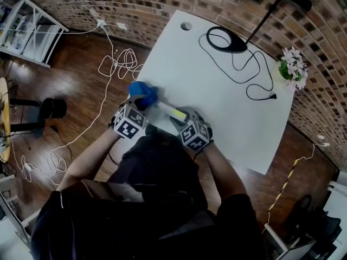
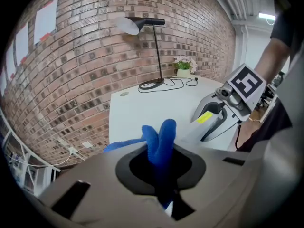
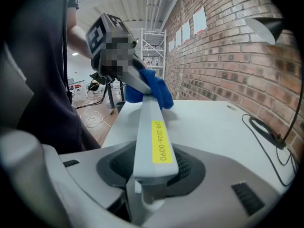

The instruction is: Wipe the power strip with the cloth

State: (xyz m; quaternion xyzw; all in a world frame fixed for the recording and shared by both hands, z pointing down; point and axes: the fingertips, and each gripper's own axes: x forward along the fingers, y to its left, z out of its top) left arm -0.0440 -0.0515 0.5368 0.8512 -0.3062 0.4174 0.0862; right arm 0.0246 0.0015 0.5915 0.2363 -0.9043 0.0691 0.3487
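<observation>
The power strip [image 3: 151,127] is over the near edge of the white table [image 1: 227,102]; your right gripper [image 3: 152,184] squeezes one end so it cannot wobble; your left gripper [image 2: 161,184] pinches the blue cloth [image 2: 160,137] against the other end to rub it clean.

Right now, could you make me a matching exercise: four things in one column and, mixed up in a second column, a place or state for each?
Things
1. cloth
2. power strip
3. lamp
4. flowers

Places or states
A. held in the right claw
B. pink and white, near a corner of the table
C. black, its base on the table
D. blue, pinched in the left claw

Pairs: 1-D, 2-A, 3-C, 4-B
</observation>
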